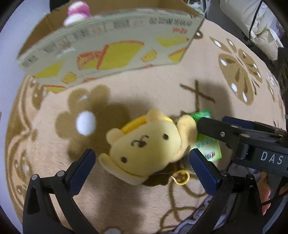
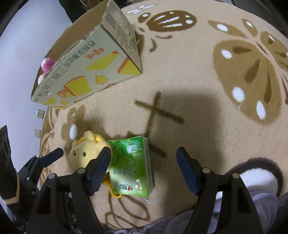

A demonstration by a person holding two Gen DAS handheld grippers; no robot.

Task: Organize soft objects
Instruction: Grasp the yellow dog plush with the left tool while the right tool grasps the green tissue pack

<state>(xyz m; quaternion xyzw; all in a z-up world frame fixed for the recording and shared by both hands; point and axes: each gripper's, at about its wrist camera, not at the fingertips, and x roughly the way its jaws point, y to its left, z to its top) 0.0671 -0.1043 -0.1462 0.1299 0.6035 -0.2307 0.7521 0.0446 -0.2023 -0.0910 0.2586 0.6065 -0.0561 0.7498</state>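
Left hand-held gripper (image 1: 142, 164) is wide open around the yellow plush bear (image 1: 145, 145); right hand-held gripper (image 2: 144, 169), also open, straddles the green tissue pack (image 2: 132, 166) touching it on the rug (image 2: 189, 75). Grippers look crowded; they might bump and knock either one away.

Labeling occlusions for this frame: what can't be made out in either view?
- Cardboard box contents: near wall hides all but a pink plush in both views.
- Green tissue pack: mostly hidden behind the yellow bear plush and right gripper in left view.
- Box print: motion-blurred, unreadable in left view.
- Left gripper: contact with the bear unclear.
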